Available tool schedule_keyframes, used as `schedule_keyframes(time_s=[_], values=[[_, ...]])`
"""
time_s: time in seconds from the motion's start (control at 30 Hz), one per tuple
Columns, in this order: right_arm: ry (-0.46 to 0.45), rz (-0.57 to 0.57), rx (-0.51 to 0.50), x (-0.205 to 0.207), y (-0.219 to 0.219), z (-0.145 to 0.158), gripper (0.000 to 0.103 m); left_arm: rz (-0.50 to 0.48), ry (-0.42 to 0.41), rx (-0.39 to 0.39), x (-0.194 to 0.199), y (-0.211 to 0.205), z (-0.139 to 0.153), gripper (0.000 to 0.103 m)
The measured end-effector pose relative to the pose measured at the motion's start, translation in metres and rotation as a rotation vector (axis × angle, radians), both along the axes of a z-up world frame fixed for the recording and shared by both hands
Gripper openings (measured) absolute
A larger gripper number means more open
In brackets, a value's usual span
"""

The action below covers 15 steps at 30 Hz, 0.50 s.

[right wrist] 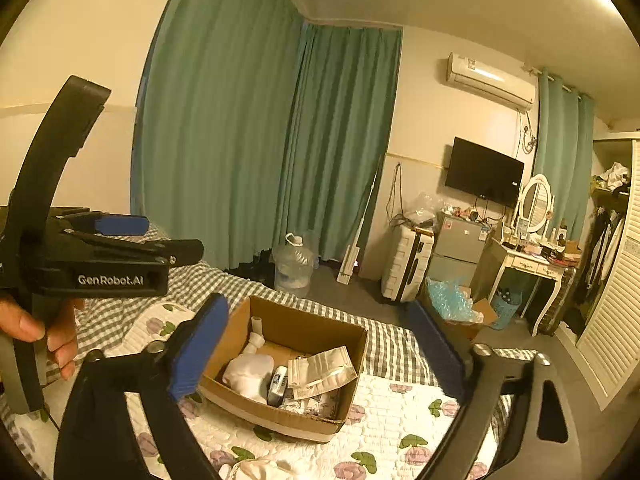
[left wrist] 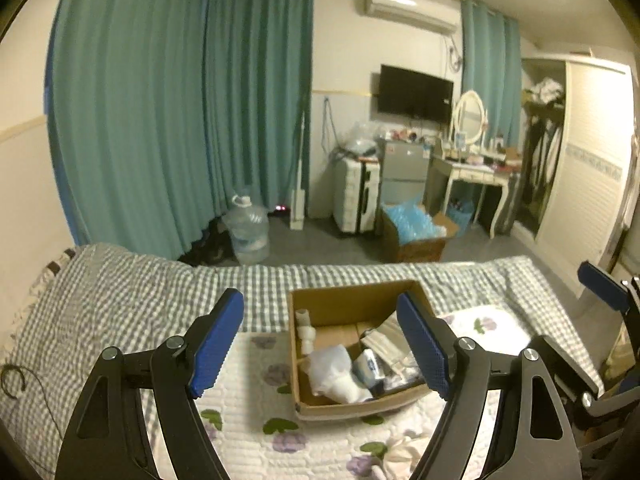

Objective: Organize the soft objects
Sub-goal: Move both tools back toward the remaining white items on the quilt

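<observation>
An open cardboard box (left wrist: pixel 352 300) sits on the bed and also shows in the right wrist view (right wrist: pixel 304 322). It holds a white soft bundle (left wrist: pixel 336 372), a small blue-and-white pack (left wrist: pixel 370 364), flat tan pouches (right wrist: pixel 322 370) and a white rolled item (left wrist: pixel 306 330). My left gripper (left wrist: pixel 320 348) is open and empty, held above the bed with the box between its blue fingers. My right gripper (right wrist: pixel 320 348) is open and empty, also framing the box. The left gripper shows from the side in the right wrist view (right wrist: pixel 120 236). A white cloth (right wrist: pixel 260 470) lies on the quilt at the near edge.
The bed has a floral quilt (right wrist: pixel 400 420) over a checked sheet (left wrist: pixel 120 288). Beyond the bed stand a water jug (left wrist: pixel 248 228), a suitcase (left wrist: pixel 356 196), a floor box with blue wrap (left wrist: pixel 416 228), a dressing table (left wrist: pixel 476 172) and a wardrobe (left wrist: pixel 584 168).
</observation>
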State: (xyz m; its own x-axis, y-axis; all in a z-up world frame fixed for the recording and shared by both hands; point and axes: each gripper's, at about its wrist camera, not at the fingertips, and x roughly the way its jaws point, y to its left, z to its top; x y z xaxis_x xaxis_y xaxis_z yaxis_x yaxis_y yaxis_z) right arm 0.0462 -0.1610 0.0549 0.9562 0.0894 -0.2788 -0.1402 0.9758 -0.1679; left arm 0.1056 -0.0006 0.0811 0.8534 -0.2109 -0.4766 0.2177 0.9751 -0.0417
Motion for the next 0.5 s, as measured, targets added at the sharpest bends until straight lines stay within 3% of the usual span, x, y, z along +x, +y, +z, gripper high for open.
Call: schedule_keyframes(time_s=[0.2, 0.3, 0.5], values=[[-0.003, 0.008, 0.017, -0.019, 0.003, 0.003, 0.103, 0.019, -0.012, -0.042, -0.014, 0.015, 0.005, 0.081], [-0.007, 0.011, 0.021, -0.026, 0.002, 0.002, 0.103, 0.013, -0.027, -0.035, -0.023, 0.019, 0.002, 0.091], [0.01, 0.011, 0.005, -0.028, 0.0, -0.011, 0.103, 0.03, -0.062, -0.01, -0.042, 0.02, -0.011, 0.091]])
